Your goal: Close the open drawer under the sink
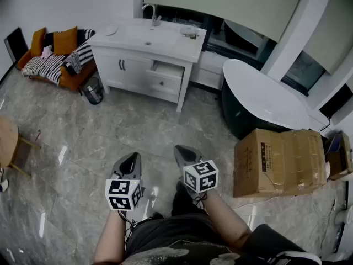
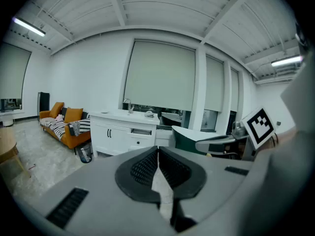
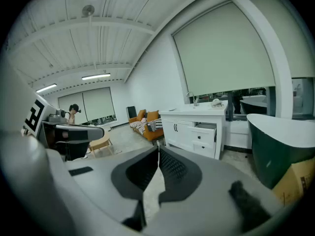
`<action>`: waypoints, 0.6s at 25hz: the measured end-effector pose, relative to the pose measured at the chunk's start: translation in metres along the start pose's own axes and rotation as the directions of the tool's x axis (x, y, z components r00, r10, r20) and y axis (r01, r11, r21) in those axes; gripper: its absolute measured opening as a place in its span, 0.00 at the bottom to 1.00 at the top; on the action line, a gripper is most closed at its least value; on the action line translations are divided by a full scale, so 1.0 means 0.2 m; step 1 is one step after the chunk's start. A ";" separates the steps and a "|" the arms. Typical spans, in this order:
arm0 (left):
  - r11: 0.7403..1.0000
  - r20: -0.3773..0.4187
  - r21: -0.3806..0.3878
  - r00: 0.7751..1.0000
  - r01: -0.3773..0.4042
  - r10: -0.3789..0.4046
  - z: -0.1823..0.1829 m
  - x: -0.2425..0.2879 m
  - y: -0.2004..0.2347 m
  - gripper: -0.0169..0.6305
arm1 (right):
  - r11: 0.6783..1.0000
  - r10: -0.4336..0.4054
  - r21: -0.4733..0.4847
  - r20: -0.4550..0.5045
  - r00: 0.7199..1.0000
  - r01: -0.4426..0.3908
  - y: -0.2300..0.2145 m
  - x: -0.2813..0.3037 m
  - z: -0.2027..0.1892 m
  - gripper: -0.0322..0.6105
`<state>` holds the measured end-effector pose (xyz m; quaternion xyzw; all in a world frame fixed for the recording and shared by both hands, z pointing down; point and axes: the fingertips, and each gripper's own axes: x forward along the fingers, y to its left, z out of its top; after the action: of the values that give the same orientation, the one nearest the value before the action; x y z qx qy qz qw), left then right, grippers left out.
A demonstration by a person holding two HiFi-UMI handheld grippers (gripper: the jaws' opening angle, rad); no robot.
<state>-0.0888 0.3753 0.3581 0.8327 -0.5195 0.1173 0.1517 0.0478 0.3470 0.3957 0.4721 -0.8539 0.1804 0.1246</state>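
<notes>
Seen from the head camera looking steeply down, a person stands on a glossy grey tiled floor [image 1: 138, 131] and holds a gripper in each hand at the bottom of the frame.

The white cabinet [image 1: 124, 69] with the sink [image 1: 144, 35] stands at the top centre of the frame, well apart from both hands. Its upper right drawer [image 1: 167, 69] is pulled partway out towards the person, and the drawer below it sits flush. The open drawer's long side runs left to right along the cabinet front, so closing it looks like a push up the frame, away from the person.

The left gripper [image 1: 133, 159] and the right gripper [image 1: 181, 150] both point up the frame towards the cabinet. The drawer lies nearly straight ahead of the right gripper and further right of the left one, so the right hand appears better lined up. A stretch of floor must be crossed before either can touch it.

In the left gripper view the fingers [image 2: 145, 168] are pressed together with nothing between them, and the drawer [image 2: 141, 132] shows small at centre. In the right gripper view the fingers [image 3: 172, 168] are likewise closed and empty, with the drawer [image 3: 206, 127] right of centre.

An orange sofa [image 1: 60, 57] sits at upper left, a dark green bathtub [image 1: 242, 112] and a cardboard box [image 1: 278, 162] at right.
</notes>
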 end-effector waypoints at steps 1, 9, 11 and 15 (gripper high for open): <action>1.000 0.002 -0.004 1.000 -0.001 0.001 0.00 0.00 0.01 0.05 | 1.000 0.001 -0.002 0.002 1.000 -0.001 0.00 0.00 0.00 0.10; 1.000 0.004 -0.010 1.000 -0.004 0.004 -0.01 -0.03 0.06 0.05 | 0.999 -0.028 -0.015 0.016 0.999 0.028 0.04 0.03 0.02 0.09; 1.000 0.005 -0.009 1.000 -0.003 0.003 -0.01 -0.04 0.06 0.05 | 0.999 -0.028 -0.021 0.015 1.000 0.028 0.05 0.03 0.01 0.09; 1.000 0.009 -0.015 1.000 -0.006 0.006 -0.02 -0.07 0.09 0.05 | 1.000 -0.013 -0.026 0.029 1.000 0.014 0.09 0.03 0.02 0.09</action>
<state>-0.1114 0.3806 0.3597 0.8305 -0.5236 0.1100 0.1551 0.0298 0.3493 0.3916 0.4787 -0.8547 0.1616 0.1198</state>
